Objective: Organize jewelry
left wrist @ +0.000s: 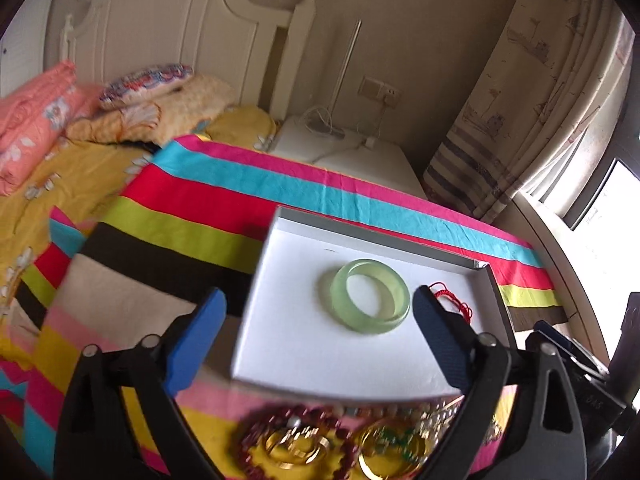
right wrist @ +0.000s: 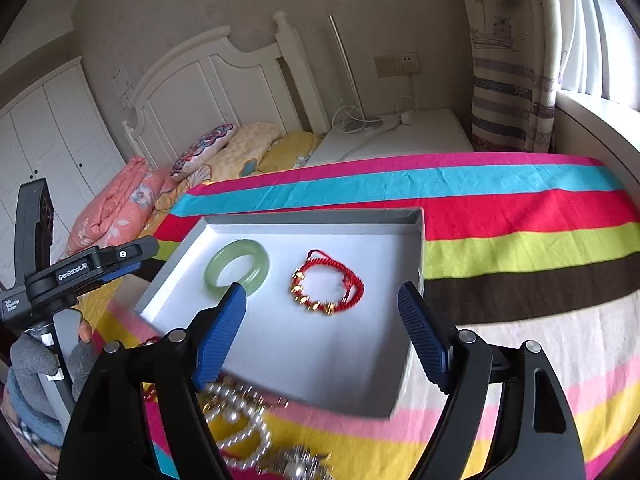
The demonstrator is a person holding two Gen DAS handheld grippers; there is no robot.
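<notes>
A shallow white box point(left wrist: 304, 344) point(right wrist: 320, 356) lies on the striped bedspread. In it lie a green jade bangle point(left wrist: 370, 297) point(right wrist: 237, 266) and a red cord bracelet with gold beads point(right wrist: 326, 289) point(left wrist: 452, 300). My left gripper point(left wrist: 320, 328) is open and empty above the box's near edge. My right gripper point(right wrist: 322, 320) is open and empty over the box. In front of the box lie loose pieces: dark red beads point(left wrist: 280, 436), gold rings point(left wrist: 298, 450), a gold and green bangle point(left wrist: 394, 450) and a pearl string point(right wrist: 240, 420).
The striped cloth point(right wrist: 500, 240) covers the bed. Folded quilts and pillows point(left wrist: 48, 120) lie at the headboard. A white nightstand point(right wrist: 400, 136) with cables stands behind. Curtain and window sill point(right wrist: 580, 120) are at the right. The left gripper's body point(right wrist: 60, 280) shows in the right wrist view.
</notes>
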